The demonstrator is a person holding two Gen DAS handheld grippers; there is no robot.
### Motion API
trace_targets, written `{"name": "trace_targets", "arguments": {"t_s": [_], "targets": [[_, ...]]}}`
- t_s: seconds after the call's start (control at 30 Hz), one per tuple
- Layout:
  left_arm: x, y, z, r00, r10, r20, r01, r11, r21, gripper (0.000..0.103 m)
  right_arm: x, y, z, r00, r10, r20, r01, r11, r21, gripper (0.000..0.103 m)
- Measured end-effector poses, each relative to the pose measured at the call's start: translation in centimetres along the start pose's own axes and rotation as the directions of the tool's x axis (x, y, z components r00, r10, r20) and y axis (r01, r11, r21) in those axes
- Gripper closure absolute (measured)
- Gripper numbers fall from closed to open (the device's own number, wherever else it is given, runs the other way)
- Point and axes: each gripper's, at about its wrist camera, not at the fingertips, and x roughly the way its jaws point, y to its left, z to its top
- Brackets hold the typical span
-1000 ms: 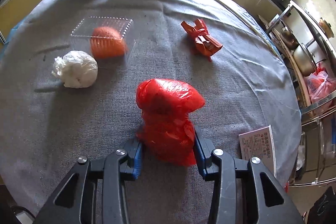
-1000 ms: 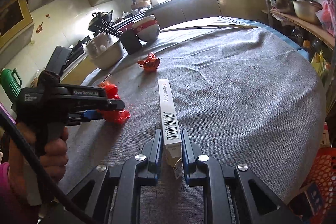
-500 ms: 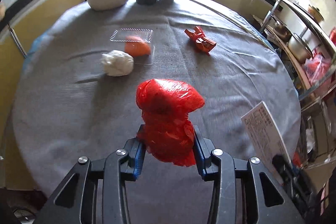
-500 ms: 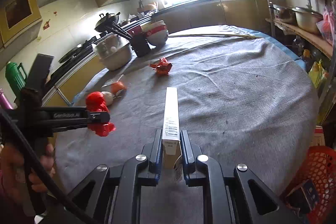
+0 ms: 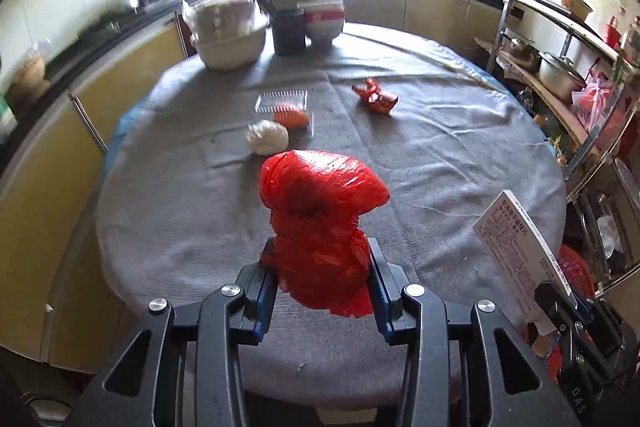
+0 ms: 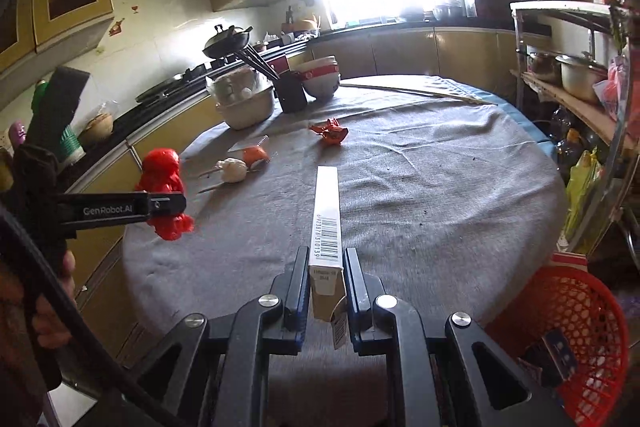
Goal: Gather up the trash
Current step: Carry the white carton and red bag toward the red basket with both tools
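My left gripper [image 5: 322, 267] is shut on a crumpled red plastic bag [image 5: 320, 211], held up over the near part of the round grey table [image 5: 440, 155]; the same red plastic bag [image 6: 164, 187] shows at the left of the right wrist view. My right gripper [image 6: 326, 287] is shut on a long white carton [image 6: 327, 219] with a barcode, lifted off the cloth; that carton [image 5: 516, 239] appears at the right of the left wrist view. On the table lie a white wad [image 5: 267, 137], a clear tray [image 5: 282, 103] with an orange piece, and a red wrapper [image 5: 376, 95].
A red mesh basket [image 6: 576, 339] stands on the floor at the table's near right. Bowls [image 5: 324, 23], a dark cup [image 5: 288, 31] and a basin [image 5: 228, 39] crowd the far edge. A metal shelf with pots [image 5: 560, 75] stands right; counters run left and behind.
Both grippers have risen and pulled back from the table with their loads, so more of the kitchen shows. The carton left the cloth. The wad, tray and wrapper have not moved.
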Motion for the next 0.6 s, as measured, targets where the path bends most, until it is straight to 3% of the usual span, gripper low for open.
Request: {"name": "trace_targets", "arguments": {"t_s": [0.23,0.6], "targets": [[-4.2,-0.8,-0.7,0.99,0.067,0.122,-0.074,0.996,0.054,0.061,-3.5,0.8,-0.4,0.999,-0.001,0.046,0.002,1.0,-0.014,0.086],[-8.1,-1.4,-1.5,0.975,0.08,0.209,-0.098,0.992,0.081,0.061,-7.7,1.6,-0.5,0.993,-0.011,0.12,0.015,0.999,-0.032,0.086]]}}
